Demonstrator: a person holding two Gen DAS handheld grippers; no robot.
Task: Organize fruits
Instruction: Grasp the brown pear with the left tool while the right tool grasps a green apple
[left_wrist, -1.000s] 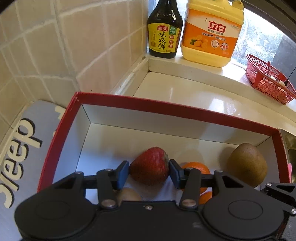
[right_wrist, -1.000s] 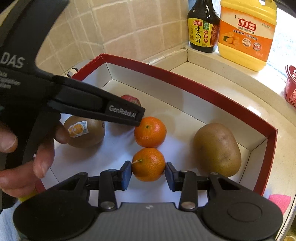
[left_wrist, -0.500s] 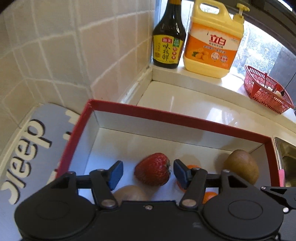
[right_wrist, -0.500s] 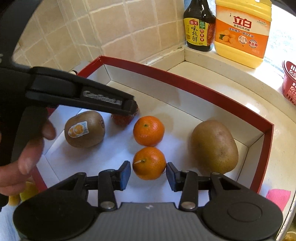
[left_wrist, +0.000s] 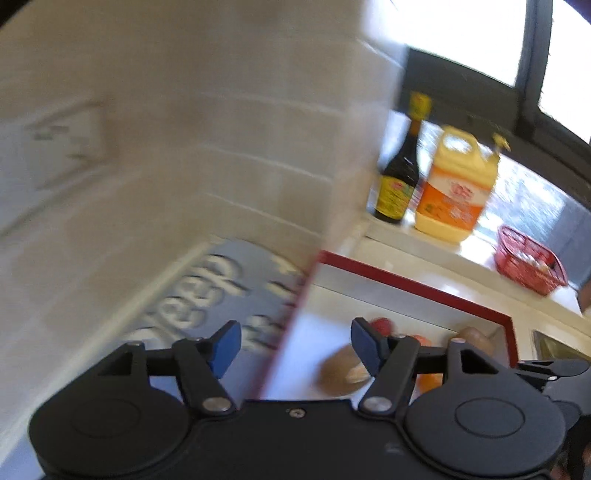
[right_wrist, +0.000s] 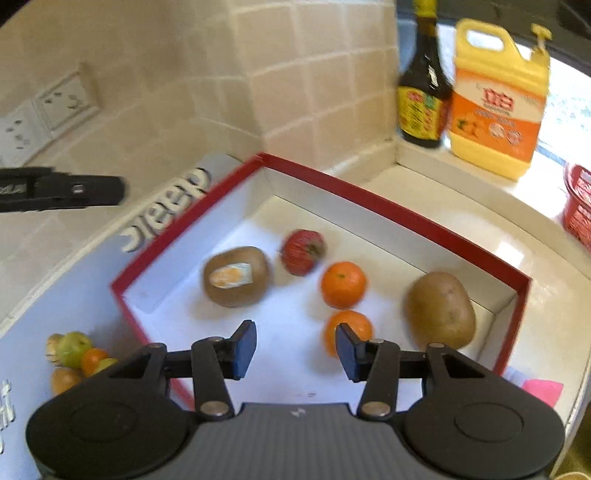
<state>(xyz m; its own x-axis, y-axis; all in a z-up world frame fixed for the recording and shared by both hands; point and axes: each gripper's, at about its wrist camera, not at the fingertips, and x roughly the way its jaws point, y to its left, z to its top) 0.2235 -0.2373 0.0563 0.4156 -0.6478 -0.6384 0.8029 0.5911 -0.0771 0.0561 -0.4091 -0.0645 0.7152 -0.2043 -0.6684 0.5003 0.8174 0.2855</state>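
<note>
Five fruits lie in the red-rimmed white cardboard box (right_wrist: 388, 206) on the counter. Left tongs (left_wrist: 295, 345) and right tongs (right_wrist: 295, 349), both just opening, are empty. The soft red strawberry (right_wrist: 303, 251) bruises easily; grip its broad shoulders lightly.

A dark sauce bottle (right_wrist: 423, 92) stands just beside a yellow detergent jug (right_wrist: 496, 107) on the ledge; wall sockets (right_wrist: 44, 114) sit on the tiles.

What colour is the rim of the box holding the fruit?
Red, with a white interior. The box rim shows best in the right wrist view.
</note>
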